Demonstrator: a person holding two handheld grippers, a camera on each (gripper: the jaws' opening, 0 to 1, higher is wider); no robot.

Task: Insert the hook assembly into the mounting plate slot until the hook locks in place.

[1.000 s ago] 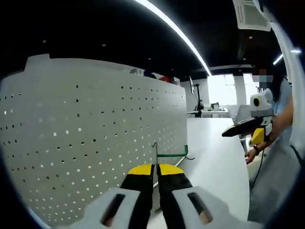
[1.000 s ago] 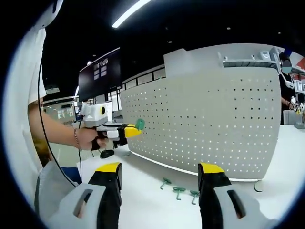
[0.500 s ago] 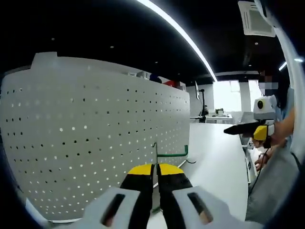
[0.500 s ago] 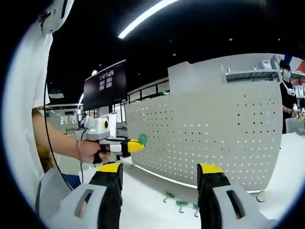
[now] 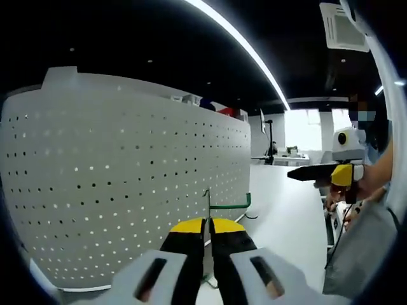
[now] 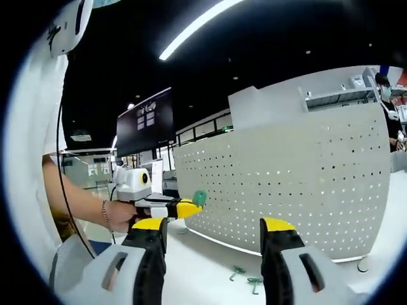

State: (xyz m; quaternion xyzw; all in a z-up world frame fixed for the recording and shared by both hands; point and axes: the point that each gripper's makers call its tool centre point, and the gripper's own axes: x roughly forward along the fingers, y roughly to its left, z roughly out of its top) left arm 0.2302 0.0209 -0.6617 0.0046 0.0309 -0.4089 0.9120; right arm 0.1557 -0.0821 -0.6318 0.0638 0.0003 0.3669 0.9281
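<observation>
left gripper: jaws pinched on thin green wire hook, just beside curved white perforated pegboard | right gripper: jaws spread, empty | spare green hooks on table at pegboard's foot

one pegboard, one held green hook, two loose hooks on table.

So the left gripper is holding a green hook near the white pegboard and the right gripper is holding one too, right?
Not quite: the right gripper is open and holds nothing, as the right gripper view shows. The left gripper does hold a green hook near the white pegboard.
</observation>
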